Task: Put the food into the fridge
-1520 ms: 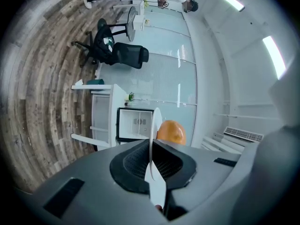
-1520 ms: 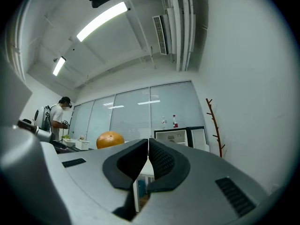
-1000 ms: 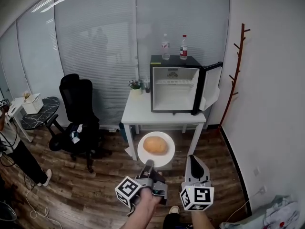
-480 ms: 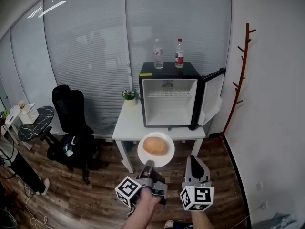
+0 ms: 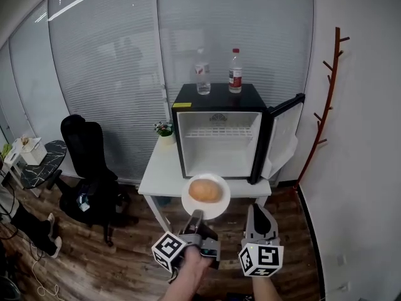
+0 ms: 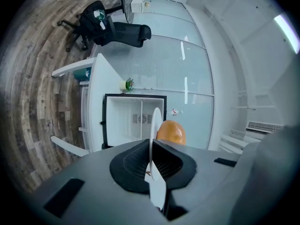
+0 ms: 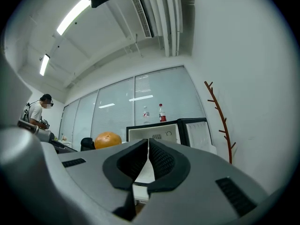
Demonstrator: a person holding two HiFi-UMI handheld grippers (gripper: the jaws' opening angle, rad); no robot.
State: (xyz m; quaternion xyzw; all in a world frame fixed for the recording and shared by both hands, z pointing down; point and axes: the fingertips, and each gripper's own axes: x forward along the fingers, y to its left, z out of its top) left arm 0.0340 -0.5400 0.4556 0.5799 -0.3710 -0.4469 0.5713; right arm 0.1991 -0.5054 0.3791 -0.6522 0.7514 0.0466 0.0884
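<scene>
A round orange-brown bun [image 5: 204,190] lies on a white plate [image 5: 220,206], held out in front of the small black fridge [image 5: 188,99]. My left gripper [image 5: 195,219] is shut on the plate's near rim. In the left gripper view the plate [image 6: 154,125] shows edge-on between the jaws of the left gripper [image 6: 151,167], with the bun [image 6: 171,131] on its right face. The fridge's door [image 5: 285,135] hangs open to the right and its white inside [image 5: 218,148] holds only a wire shelf. My right gripper [image 5: 259,216] sits beside the plate, shut on nothing, as the right gripper [image 7: 148,154] in its own view confirms.
The fridge stands on a white table [image 5: 160,170] with a small potted plant [image 5: 165,130]. Two water bottles [image 5: 202,71] [image 5: 235,71] stand on the fridge top. A black office chair [image 5: 86,155] is at left, a brown coat rack [image 5: 327,105] at right. A person [image 7: 37,110] stands far left.
The fridge and table have come closer and risen in the head view. Both grippers and the plate with the bun keep their places in the picture.
</scene>
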